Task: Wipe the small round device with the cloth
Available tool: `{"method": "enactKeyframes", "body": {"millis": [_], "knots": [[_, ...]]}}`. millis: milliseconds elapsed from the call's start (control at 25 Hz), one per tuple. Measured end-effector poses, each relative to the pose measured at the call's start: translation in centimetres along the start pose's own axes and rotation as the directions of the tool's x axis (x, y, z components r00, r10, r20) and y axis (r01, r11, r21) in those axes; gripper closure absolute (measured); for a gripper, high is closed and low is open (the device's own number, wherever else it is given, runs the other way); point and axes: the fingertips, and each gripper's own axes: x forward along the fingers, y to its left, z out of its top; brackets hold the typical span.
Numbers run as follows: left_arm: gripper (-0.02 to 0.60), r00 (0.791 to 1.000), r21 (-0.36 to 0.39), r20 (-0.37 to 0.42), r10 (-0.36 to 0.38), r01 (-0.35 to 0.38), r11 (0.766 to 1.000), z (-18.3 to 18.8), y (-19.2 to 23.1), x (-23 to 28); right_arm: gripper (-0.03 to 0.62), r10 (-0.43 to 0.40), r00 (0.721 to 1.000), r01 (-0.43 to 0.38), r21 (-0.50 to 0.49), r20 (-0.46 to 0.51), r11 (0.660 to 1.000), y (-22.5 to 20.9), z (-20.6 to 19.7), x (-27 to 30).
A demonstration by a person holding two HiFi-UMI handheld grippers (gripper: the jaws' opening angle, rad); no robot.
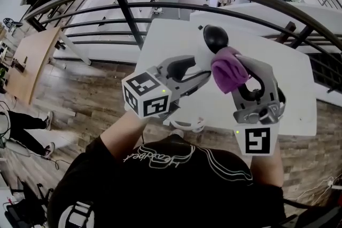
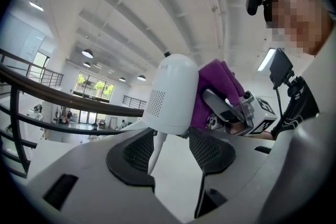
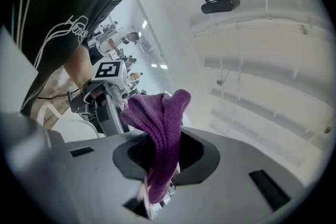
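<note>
My left gripper (image 1: 206,64) holds the small round device (image 1: 215,37) up above the white table; its dark round face shows in the head view. In the left gripper view the device's white rounded shell (image 2: 170,94) sits between the jaws of the left gripper (image 2: 173,139), and a white cable hangs down from it. My right gripper (image 1: 235,69) is shut on a purple cloth (image 1: 228,72). The cloth (image 2: 218,86) lies against the device's right side. In the right gripper view the cloth (image 3: 160,128) bunches up out of the right gripper (image 3: 163,157).
A white table (image 1: 278,88) stands under both grippers, beside a dark curved railing (image 1: 128,13) with a lower floor beyond it. A white cable loop (image 1: 187,125) hangs near the table's front edge. Wooden flooring (image 1: 80,93) lies to the left.
</note>
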Motion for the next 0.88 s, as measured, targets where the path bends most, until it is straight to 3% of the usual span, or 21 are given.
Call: {"method": "enactKeyframes", "body": {"millis": [280, 880], "knots": [[0.362, 1.000, -0.004, 0.004, 0.004, -0.004, 1.000, -0.1, 0.0, -0.2, 0.533, 0.012, 1.000, -0.012, -0.039, 0.003, 0.999, 1.2, -0.2, 0.4], [0.365, 1.000, -0.007, 0.006, 0.019, -0.019, 1.000, -0.2, 0.3, -0.1, 0.533, 0.081, 0.997, -0.081, -0.015, -0.019, 0.997, 4.3, -2.1, 0.1]]}}
